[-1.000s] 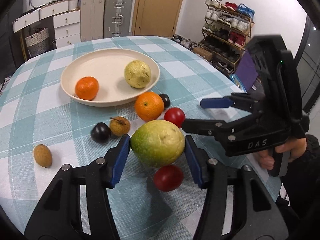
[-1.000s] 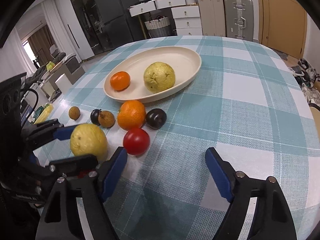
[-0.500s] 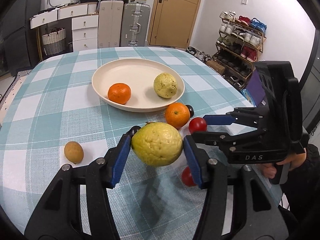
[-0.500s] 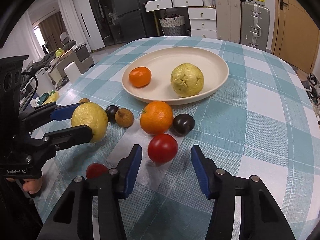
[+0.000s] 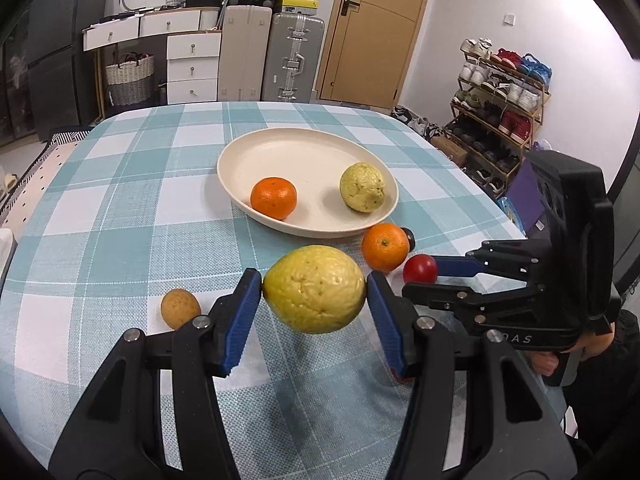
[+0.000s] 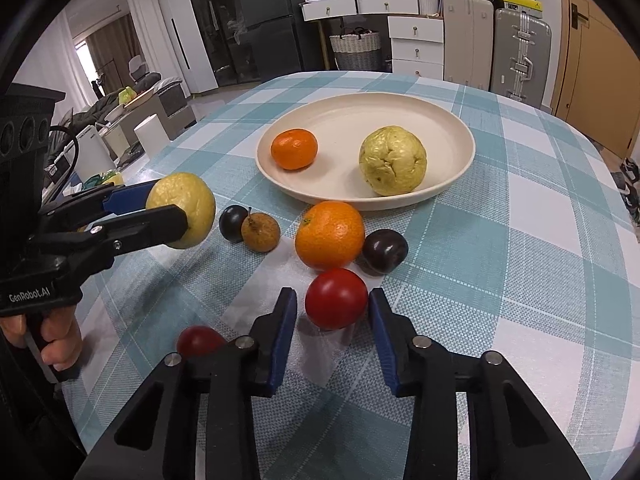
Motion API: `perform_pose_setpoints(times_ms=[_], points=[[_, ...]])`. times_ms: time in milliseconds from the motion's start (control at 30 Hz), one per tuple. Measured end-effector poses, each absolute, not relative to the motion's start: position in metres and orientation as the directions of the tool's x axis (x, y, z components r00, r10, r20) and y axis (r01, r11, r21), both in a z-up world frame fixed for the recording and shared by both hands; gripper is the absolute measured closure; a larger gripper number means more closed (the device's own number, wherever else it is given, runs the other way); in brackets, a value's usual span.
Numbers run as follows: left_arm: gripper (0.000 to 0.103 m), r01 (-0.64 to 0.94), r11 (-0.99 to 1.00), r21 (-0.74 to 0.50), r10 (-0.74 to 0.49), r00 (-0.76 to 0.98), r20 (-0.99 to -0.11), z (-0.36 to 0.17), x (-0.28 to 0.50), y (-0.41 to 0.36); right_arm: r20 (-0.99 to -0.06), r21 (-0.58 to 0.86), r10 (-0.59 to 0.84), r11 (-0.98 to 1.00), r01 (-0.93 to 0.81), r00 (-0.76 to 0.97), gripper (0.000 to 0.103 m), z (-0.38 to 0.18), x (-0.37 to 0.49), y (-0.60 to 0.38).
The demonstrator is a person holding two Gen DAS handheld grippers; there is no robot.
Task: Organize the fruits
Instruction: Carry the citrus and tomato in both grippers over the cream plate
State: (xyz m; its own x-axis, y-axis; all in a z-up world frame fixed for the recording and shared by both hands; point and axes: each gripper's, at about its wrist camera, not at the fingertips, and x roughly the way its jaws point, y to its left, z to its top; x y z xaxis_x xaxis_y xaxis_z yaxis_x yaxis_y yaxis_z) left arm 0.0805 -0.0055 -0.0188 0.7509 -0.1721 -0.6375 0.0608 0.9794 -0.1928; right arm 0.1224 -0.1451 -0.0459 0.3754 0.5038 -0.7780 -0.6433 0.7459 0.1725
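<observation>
My left gripper (image 5: 314, 300) is shut on a large yellow-green guava (image 5: 314, 288), held clear of the checked cloth; from the right wrist it shows at the left (image 6: 172, 208). My right gripper (image 6: 332, 320) sits low on the table with its jaws closing around a red tomato (image 6: 336, 298). The right pad is at the tomato's skin and a thin gap remains at the left pad. The tomato still rests on the cloth. Beyond it stands the cream plate (image 6: 460, 168) holding a mandarin (image 6: 294, 149) and a second guava (image 6: 392, 160).
Loose on the cloth are an orange (image 6: 330, 234), two dark plums (image 6: 385, 250) (image 6: 233, 222), a brown round fruit (image 6: 260, 233), a small red tomato (image 6: 200, 340) and a brown oval fruit (image 5: 180, 308). A shoe rack (image 5: 500, 100) and suitcases (image 5: 296, 56) stand beyond the table.
The left gripper has lifted the guava off the cloth and carried it toward the plate. The right gripper has moved onto the red tomato and its jaws have narrowed around it.
</observation>
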Motion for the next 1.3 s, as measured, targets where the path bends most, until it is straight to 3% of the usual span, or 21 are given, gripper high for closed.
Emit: perform_pose_setpoints(times_ms=[1300], points=[[0.051, 0.048, 0.984, -0.171, -0.142, 0.788, -0.6, -0.004, 0.128, -0.002, -0.673, 0.24, 0.587, 0.749, -0.617, 0.45, 0.072, -0.003, 0.156, -0.142]])
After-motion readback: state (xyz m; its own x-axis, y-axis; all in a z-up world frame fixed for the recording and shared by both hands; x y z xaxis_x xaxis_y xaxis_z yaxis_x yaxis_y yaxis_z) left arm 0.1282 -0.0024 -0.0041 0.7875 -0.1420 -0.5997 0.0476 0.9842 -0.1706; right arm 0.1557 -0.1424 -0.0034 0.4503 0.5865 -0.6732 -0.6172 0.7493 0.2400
